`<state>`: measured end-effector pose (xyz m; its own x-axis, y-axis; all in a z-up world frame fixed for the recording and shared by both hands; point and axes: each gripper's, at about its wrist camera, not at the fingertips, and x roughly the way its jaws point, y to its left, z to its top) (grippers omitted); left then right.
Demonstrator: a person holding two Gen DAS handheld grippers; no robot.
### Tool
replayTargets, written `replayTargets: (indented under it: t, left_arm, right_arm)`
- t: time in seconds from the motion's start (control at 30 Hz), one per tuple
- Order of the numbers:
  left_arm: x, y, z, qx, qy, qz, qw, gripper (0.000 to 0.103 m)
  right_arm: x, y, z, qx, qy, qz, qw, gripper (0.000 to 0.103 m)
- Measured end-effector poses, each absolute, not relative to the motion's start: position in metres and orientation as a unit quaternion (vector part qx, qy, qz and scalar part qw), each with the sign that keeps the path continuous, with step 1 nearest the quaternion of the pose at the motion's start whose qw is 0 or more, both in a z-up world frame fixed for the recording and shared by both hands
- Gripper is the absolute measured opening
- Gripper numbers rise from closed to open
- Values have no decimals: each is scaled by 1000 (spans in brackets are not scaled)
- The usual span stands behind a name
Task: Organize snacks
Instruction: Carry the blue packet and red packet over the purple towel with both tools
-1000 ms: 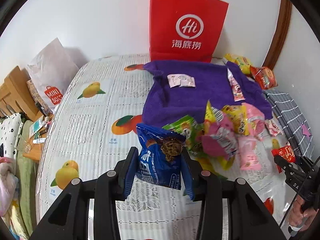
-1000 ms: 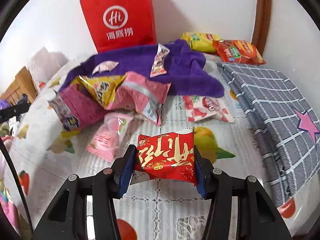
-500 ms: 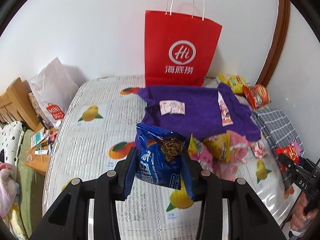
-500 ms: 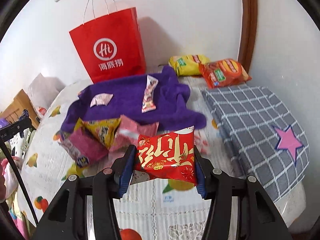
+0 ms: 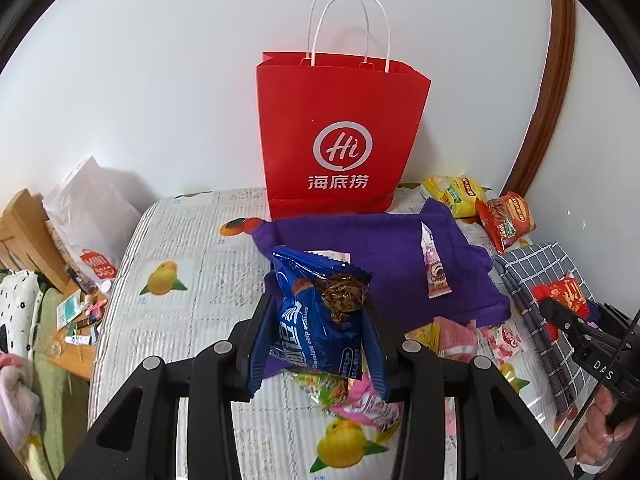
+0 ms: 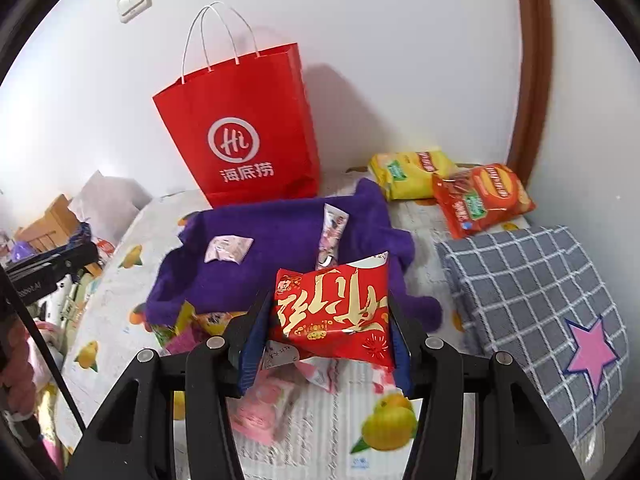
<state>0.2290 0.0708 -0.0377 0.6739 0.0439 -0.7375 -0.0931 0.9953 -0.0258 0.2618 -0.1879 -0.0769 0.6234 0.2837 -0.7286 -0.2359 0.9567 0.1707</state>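
A blue foil cookie packet point(image 5: 316, 320) is gripped by the left tool point(image 5: 316, 344), a red foil snack packet point(image 6: 332, 312) by the right tool point(image 6: 326, 344); the red paper bag point(image 5: 340, 140) stands ahead, open upward.

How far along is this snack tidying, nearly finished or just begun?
Early, it seems. Two small packets lie on the purple towel, perhaps sorted. The left claw grips a blue cookie bag; the right claw grips a red packet. A pile of snacks remains on the bed.
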Motion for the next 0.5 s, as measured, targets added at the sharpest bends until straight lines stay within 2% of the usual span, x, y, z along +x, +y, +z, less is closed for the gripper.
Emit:
replayTargets:
  t: [0.5]
  left_arm:
    - [276,87,-54,-60,409,41,909,39]
  right_arm:
    - [320,-193,-89,56,440,152,883,53]
